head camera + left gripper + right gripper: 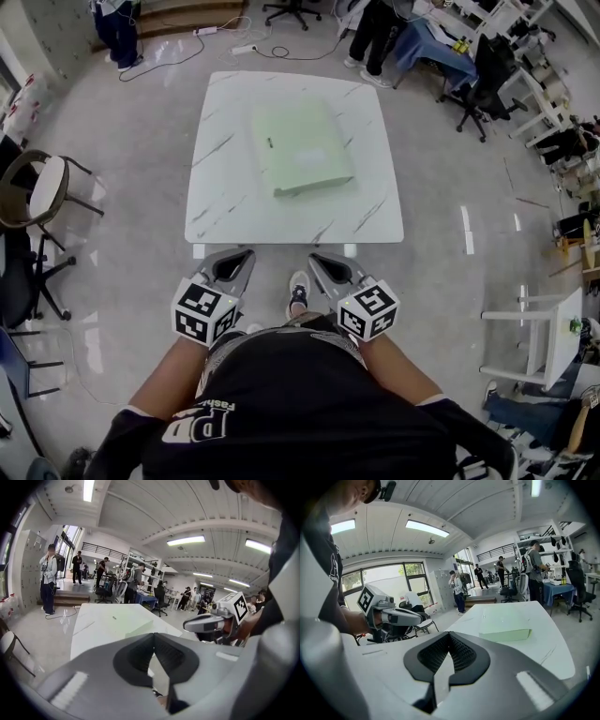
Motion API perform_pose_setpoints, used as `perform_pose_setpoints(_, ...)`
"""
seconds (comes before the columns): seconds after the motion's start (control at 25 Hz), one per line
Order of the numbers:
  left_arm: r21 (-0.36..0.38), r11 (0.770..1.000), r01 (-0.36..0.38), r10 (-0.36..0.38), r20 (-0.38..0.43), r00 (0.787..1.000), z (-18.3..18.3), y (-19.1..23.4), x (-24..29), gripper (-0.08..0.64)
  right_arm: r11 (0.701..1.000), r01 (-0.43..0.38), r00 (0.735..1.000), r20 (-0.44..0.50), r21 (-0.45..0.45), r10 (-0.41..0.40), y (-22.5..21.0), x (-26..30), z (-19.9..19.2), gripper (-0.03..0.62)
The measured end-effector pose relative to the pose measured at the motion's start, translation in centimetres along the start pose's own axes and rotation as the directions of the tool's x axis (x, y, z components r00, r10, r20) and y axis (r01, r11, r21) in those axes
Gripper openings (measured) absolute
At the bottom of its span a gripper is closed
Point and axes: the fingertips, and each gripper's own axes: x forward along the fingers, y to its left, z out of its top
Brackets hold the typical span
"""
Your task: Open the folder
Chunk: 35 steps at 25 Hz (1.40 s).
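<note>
A pale green folder [302,145] lies closed and flat on the white marble table [216,202], towards its far middle. Both grippers hang in front of my body, short of the table's near edge and well apart from the folder. My left gripper [246,253] has its jaws together with nothing between them. My right gripper [316,256] is shut and empty too. In the left gripper view the folder [136,627] shows past the closed tips [153,635]. The right gripper view has the folder [505,626] ahead to the right of its closed tips [449,633].
Chairs [47,192] stand to the left of the table. A black office chair [483,89] and desks are at the far right, and people stand beyond the table's far side. A white rack [548,328] stands at the right. Cables lie on the floor behind the table.
</note>
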Motion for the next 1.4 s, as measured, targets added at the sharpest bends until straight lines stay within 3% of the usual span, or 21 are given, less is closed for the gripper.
perform_pose_setpoints(0.88, -0.037, 0.983, -0.181, 0.181, 0.008, 0.983, 7.7, 3.4, 12.2, 0.052, 0.982, -0.185, 0.983, -0.011, -0.038, 0.184, -14.6, 5.5, 6.7, 0.0)
perform_pose_setpoints(1.2, -0.036, 0.974, -0.222, 0.222, 0.0, 0.975, 8.4, 4.9, 13.4, 0.052, 0.975, -0.22, 0.975, -0.029, -0.037, 0.219, -15.9, 7.1, 6.7, 0.0)
perform_pose_setpoints(1.4, -0.031, 0.98, -0.196, 0.196, -0.011, 0.981, 8.5, 7.5, 13.5, 0.052, 0.983, -0.178, 0.984, -0.019, -0.035, 0.177, -15.9, 9.0, 7.5, 0.0)
